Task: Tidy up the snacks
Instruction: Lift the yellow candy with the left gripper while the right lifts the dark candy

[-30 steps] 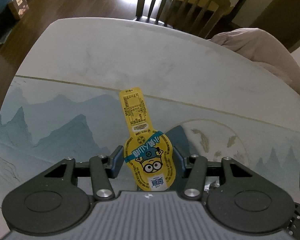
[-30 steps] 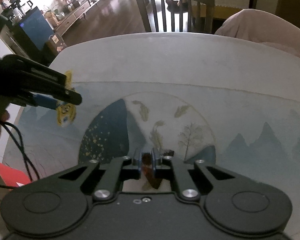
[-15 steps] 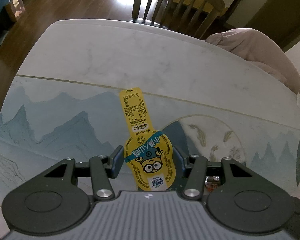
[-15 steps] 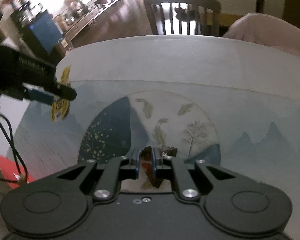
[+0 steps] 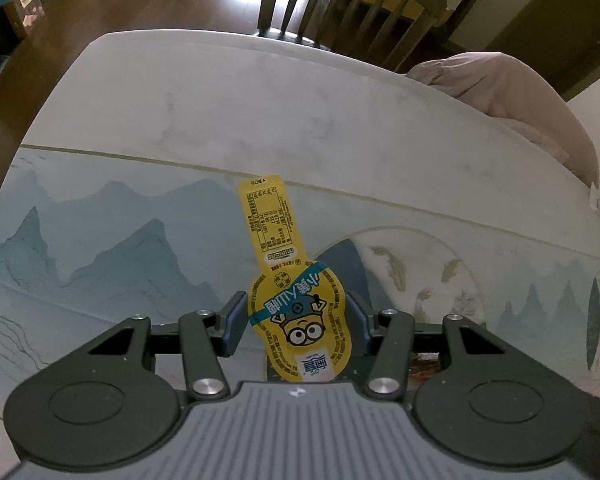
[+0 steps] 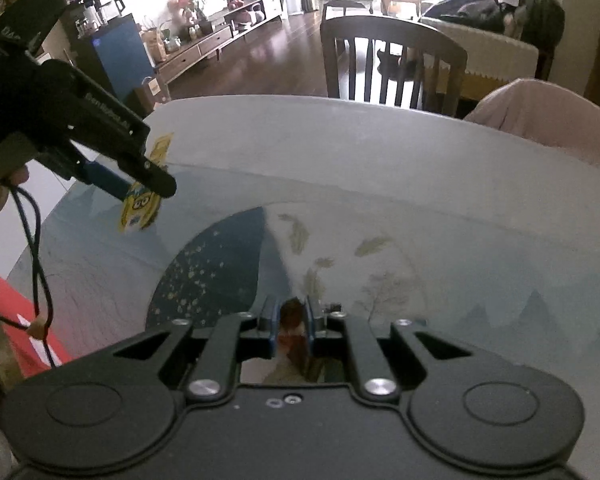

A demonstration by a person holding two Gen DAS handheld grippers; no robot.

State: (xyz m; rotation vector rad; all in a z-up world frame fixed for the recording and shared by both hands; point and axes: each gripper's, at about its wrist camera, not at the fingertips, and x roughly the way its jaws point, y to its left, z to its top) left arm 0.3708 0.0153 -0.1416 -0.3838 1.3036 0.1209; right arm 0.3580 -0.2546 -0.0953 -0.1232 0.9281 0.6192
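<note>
A yellow snack pouch with a cartoon face hangs above the table mat, and my left gripper is shut on its wide lower part. From the right wrist view the same pouch dangles from the left gripper at the left, clear of the table. My right gripper is shut on a small brown-red snack wrapper, held low over the round picture in the mat.
A white marble table lies under the landscape mat. A dark wooden chair stands at the far edge, with a pink cloth heap to its right. A red box and a black cable are at the left.
The right gripper has rolled and tipped its view upward, showing more of the room; the left gripper with the pouch now looks closer in it. The left gripper has stayed still.
</note>
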